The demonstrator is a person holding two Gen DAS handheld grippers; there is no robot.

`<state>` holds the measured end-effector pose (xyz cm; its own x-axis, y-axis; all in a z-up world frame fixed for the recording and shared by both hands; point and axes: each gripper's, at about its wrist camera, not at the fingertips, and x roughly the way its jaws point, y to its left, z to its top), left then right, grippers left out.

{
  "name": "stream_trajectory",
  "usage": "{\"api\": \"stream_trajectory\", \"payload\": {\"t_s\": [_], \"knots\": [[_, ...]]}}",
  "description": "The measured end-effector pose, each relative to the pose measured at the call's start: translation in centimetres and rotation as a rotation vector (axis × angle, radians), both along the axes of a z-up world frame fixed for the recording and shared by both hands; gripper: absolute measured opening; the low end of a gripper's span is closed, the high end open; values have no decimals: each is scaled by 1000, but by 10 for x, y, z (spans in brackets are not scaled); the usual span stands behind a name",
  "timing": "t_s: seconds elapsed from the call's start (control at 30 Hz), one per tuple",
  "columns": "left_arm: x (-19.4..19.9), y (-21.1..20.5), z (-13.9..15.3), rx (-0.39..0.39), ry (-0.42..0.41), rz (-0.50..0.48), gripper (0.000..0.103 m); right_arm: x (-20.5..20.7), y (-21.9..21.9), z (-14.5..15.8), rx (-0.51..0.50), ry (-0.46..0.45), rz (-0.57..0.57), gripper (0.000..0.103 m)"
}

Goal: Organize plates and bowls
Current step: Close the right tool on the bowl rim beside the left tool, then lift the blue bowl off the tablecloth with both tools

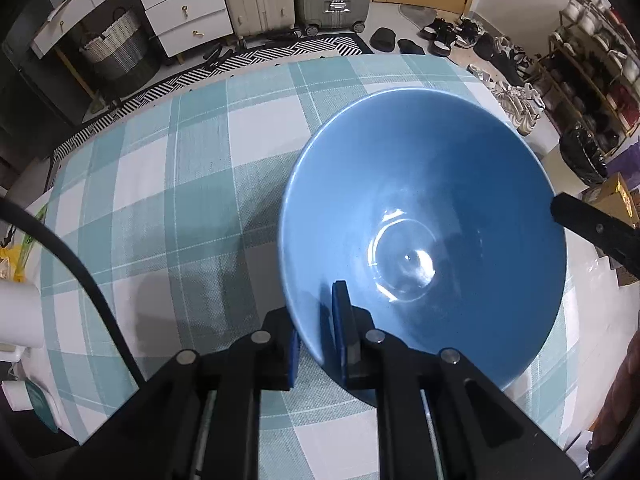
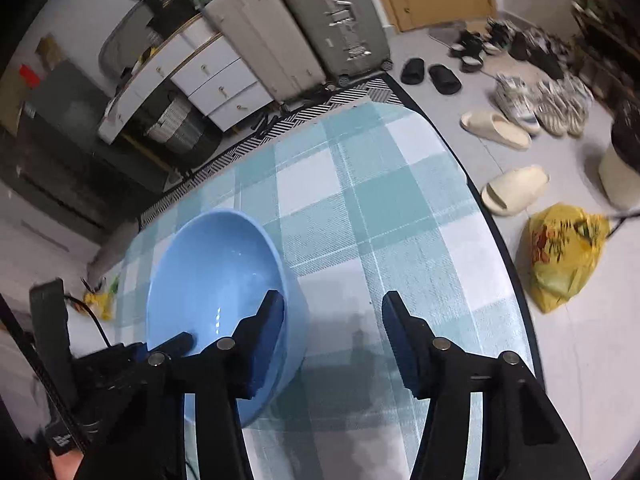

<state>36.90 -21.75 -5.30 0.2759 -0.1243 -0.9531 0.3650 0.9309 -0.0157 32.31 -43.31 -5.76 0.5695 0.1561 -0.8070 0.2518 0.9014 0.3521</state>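
Observation:
A large blue bowl (image 1: pixel 424 216) fills the right of the left wrist view over the teal checked tablecloth (image 1: pixel 180 184). My left gripper (image 1: pixel 316 340) is shut on the bowl's near rim, one pad inside and one outside. In the right wrist view the same bowl (image 2: pixel 216 280) is at the lower left, tilted, with the left gripper (image 2: pixel 168 348) gripping its near rim. My right gripper (image 2: pixel 332 312) is open and empty; its left finger is in front of the bowl's right side, its right finger over the cloth.
The table's right edge (image 2: pixel 496 240) curves close by. On the floor beyond are suitcases (image 2: pixel 304 28), slippers (image 2: pixel 514 190), a yellow bag (image 2: pixel 560 252) and shoes. A white drawer unit (image 1: pixel 184 12), a basket (image 1: pixel 116 44) and a shoe rack (image 1: pixel 592 64) stand around.

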Motion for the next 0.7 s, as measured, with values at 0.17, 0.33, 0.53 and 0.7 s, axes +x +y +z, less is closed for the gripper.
{"api": "stream_trajectory", "payload": {"t_s": [0.17,0.33,0.53,0.7], "knots": [[1,3,-2,-3,0,2,12,8,11,-8,-25,35,29,41],[1,6,-4,-31,2,10,12,10,26,-19,-64,82,94,29],[-7,3,-6,-34,17,-2,12,1,32,-20,-50,103,93,7],[-12,-1,-6,-23,39,-14,12,-3,32,-18,-60,129,87,7]]}}
